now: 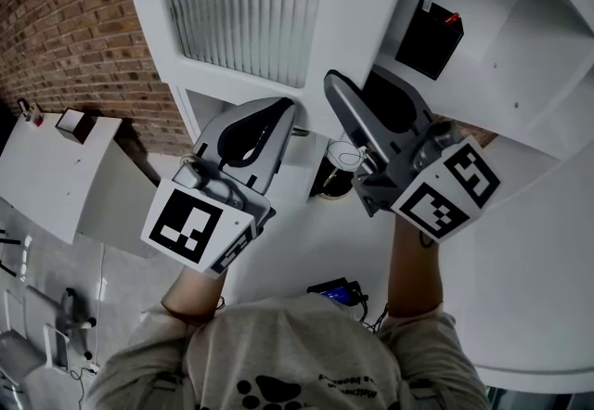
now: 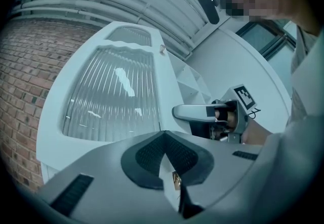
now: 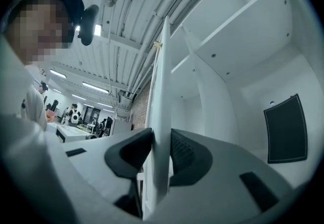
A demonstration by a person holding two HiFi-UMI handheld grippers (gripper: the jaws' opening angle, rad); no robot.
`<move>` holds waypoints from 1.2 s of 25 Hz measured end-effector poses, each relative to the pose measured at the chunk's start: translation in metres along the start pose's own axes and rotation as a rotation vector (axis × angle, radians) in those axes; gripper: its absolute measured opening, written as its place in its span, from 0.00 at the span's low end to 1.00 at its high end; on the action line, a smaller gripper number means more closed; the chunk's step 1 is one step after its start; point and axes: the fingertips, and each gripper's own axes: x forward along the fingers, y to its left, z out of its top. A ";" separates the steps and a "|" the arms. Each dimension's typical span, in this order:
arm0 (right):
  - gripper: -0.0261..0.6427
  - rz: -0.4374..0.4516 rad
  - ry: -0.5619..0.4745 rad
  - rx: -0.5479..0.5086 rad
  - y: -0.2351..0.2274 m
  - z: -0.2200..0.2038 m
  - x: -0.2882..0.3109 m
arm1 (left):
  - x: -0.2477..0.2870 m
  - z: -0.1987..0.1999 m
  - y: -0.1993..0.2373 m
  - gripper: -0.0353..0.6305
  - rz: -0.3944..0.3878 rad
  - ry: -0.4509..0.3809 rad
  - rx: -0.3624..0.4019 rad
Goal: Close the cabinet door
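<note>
- The brick wall (image 1: pixel 74 37) runs along the far left, behind the hinge side. It is well clear of my hands, so I don't expect trouble there.
- My left gripper (image 1: pixel 281 113) sits at the lower outer face of the door. Its jaws are pinched together on a small white knob (image 2: pixel 169 177) with a brass fitting, which I take for the door's pull, though I'm not sure. It is a small hold, and if I push sideways instead of along the swing, the pads could slide off it.
- The cabinet door (image 1: pixel 348 0) stands open, swung out from the carcass between my two grippers, with its ribbed glass panel (image 1: pixel 241 0) facing left. If my two hands follow different arcs, I judge the door would twist on its hinges.
- My right gripper (image 1: pixel 334 83) is clamped across the door's free edge, pads pressed on both faces. This is my main worry, because the inner jaw would get trapped between door and frame if I carry this grip all the way in.
- Inside, at the right, a black box (image 1: pixel 429 37) rests against the back under a shelf (image 1: pixel 520 56). It looks set deep enough not to block the door.
</note>
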 end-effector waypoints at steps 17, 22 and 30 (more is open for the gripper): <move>0.22 0.032 0.013 0.041 -0.031 -0.004 0.011 | 0.032 -0.013 0.004 0.06 -0.003 0.011 -0.016; 0.22 0.034 0.008 0.047 -0.035 -0.007 0.013 | 0.036 -0.018 0.007 0.06 0.001 0.021 -0.019; 0.24 0.011 0.009 0.066 -0.047 -0.006 0.020 | 0.049 -0.022 0.016 0.06 -0.009 0.052 -0.027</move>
